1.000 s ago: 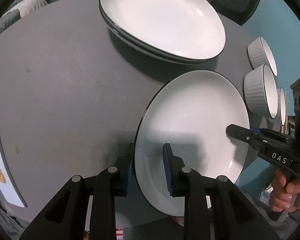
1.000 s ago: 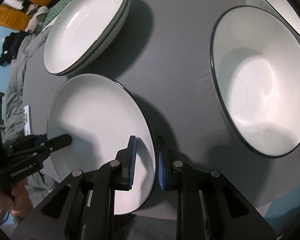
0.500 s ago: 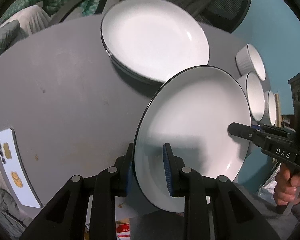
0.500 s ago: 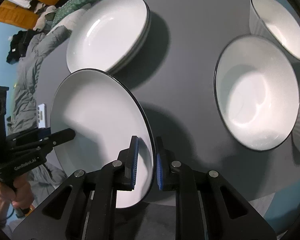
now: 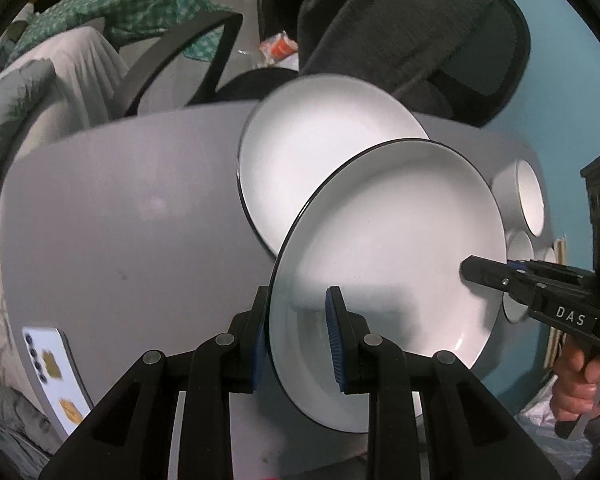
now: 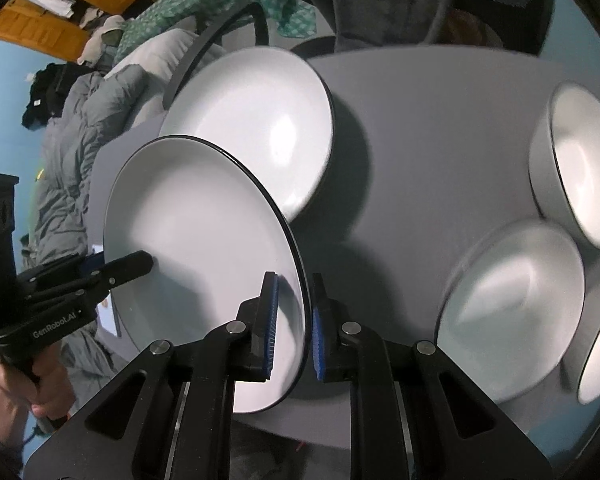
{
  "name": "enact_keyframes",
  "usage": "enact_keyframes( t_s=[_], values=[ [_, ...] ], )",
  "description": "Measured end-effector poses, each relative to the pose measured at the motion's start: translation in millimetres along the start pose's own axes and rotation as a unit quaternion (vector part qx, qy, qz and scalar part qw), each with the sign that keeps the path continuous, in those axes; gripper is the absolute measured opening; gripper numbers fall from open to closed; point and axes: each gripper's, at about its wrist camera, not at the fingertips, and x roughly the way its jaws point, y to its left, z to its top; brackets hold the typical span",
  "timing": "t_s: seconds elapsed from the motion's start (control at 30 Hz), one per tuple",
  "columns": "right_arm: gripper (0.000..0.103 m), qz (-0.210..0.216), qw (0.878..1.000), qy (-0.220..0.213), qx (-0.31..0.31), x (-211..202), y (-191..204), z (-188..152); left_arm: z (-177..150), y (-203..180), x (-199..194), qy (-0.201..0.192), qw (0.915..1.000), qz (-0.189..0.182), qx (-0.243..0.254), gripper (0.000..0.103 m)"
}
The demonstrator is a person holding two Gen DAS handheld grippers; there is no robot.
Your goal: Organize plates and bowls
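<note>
Held item: one white plate [image 5: 392, 240] with a dark rim, lifted clear of the grey table [image 5: 120, 220]; my left gripper [image 5: 298, 336] pinches its near-left rim, my right gripper [image 6: 294, 320] its opposite rim. I judge it rigid, glazed, slippery, breakable; hold at the rim, both sides, kept level. Beyond: plate stack [image 5: 320, 152], the likely destination. Far right: bowls [image 6: 512, 312], ribbed, apart from the plates.

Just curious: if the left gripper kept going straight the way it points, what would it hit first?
Probably the grey round table. The left gripper already clamps the white black-rimmed plate; bare tabletop seems to lie beyond, though depth is unclear.
</note>
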Motion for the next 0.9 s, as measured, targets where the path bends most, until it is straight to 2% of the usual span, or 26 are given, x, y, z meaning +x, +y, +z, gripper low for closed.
enact_keyframes(
  t_s=[0.4, 0.9],
  values=[
    [0.015, 0.000, 1.000, 0.006, -0.013, 15, 11, 59, 50, 10, 13, 0.003, 0.9997, 0.015, -0.018, 0.027],
    [0.016, 0.000, 1.000, 0.028, 0.002, 34, 4, 85, 74, 15, 35, 0.019, 0.9989, 0.035, -0.023, 0.028]
  ],
)
